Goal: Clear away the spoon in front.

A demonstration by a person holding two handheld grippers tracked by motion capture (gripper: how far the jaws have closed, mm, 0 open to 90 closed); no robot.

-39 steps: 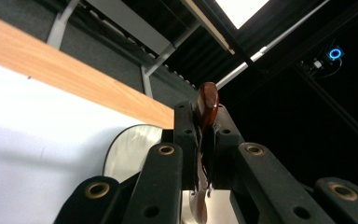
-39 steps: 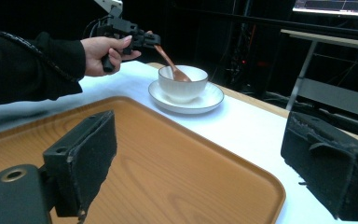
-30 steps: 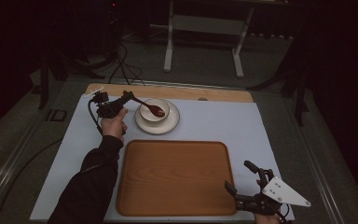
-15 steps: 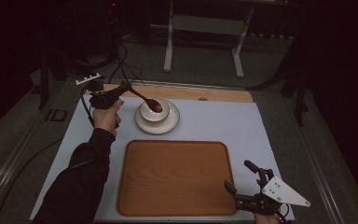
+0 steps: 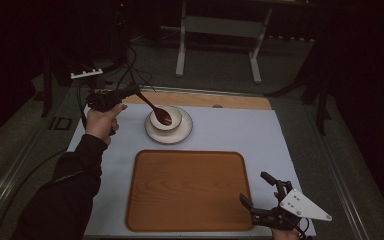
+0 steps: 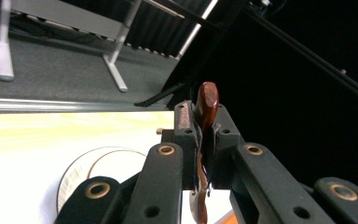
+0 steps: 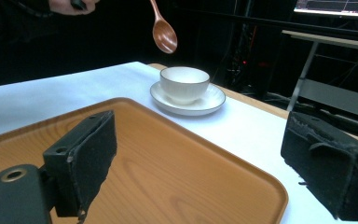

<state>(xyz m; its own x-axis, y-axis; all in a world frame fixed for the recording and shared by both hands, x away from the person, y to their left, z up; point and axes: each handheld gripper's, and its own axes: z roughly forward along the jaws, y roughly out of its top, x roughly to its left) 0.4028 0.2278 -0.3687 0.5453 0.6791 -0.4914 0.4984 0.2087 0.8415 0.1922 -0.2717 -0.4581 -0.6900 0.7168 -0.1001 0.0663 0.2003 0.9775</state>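
- Left gripper (image 5: pixel 125 94) is up over the far left of the table, jaws clamped tight on the handle of the wooden spoon (image 5: pixel 155 109)
- In the left gripper view the spoon's (image 6: pixel 206 112) handle is pinched between the two black jaws, its end poking out past them
- From the right gripper view the spoon's (image 7: pixel 162 32) bowl hangs in the air above the white cup (image 7: pixel 184 83), clear of it, not touching the rim
- The cup (image 5: pixel 165 118) sits upright on its white saucer (image 5: pixel 169 132) at the far side of the pale mat (image 5: pixel 260 135), just beyond the wooden tray (image 5: pixel 190 190)
- Saucer (image 7: pixel 189 103) and tray (image 7: pixel 177 168) are near each other but apart, a strip of white mat between them
- Right gripper (image 5: pixel 265 197) sits low at the near right corner, just beside the tray's right edge
- Its jaws stand wide apart in its own view, gripper (image 7: pixel 196 163), nothing between the pads, the tray's bare wood showing in the gap
- The person's left hand (image 5: pixel 100 122) wraps the gripper's grip, dark sleeve (image 5: pixel 65 195) running down to the near edge
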